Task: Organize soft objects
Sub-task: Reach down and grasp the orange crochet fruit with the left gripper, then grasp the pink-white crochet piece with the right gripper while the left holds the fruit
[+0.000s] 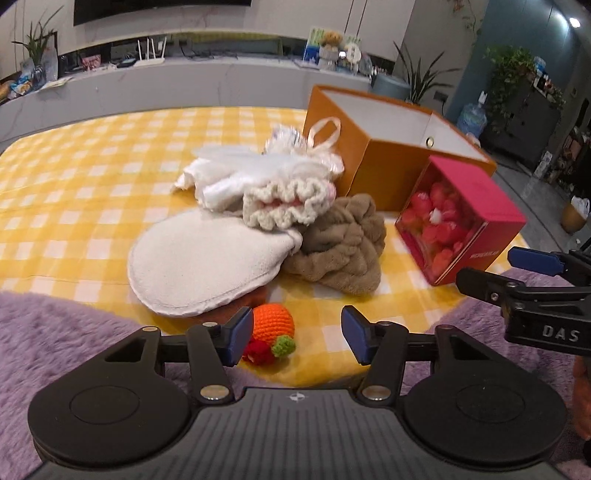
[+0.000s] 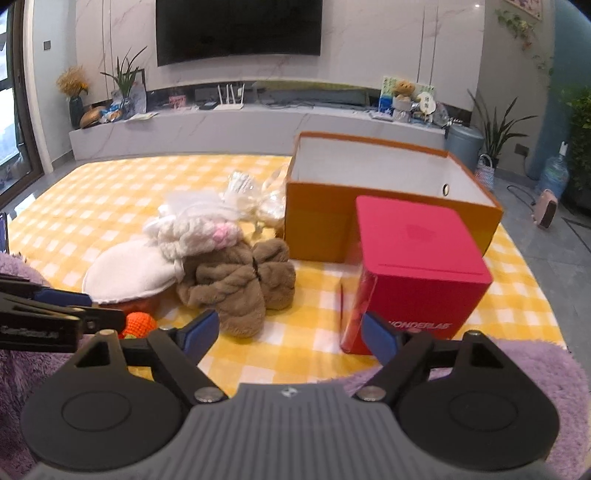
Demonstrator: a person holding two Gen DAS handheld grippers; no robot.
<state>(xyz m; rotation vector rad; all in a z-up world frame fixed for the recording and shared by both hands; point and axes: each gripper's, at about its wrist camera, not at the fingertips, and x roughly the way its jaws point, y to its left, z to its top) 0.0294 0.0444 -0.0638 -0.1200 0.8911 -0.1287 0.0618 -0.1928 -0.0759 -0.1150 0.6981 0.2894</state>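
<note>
Orange knitted ball [image 1: 271, 322] on yellow checked cloth [image 1: 74, 177], just beside inner face of left finger of left gripper [image 1: 295, 338]; jaws spread, pinching nothing. Right gripper [image 2: 291, 332] likewise spread and empty, above bare cloth between brown plush toy [image 2: 236, 288] and red box [image 2: 421, 266]. Left view only: clear side of red box, red contents visible. Right view only: its solid lid. Ball's green and red knobs toward the camera; long axis cannot be told.

Beyond my table: dark TV [image 2: 238, 27] on wall, teddy bear [image 2: 402, 90] below-right of TV, water jug [image 2: 554, 177] far right of TV
</note>
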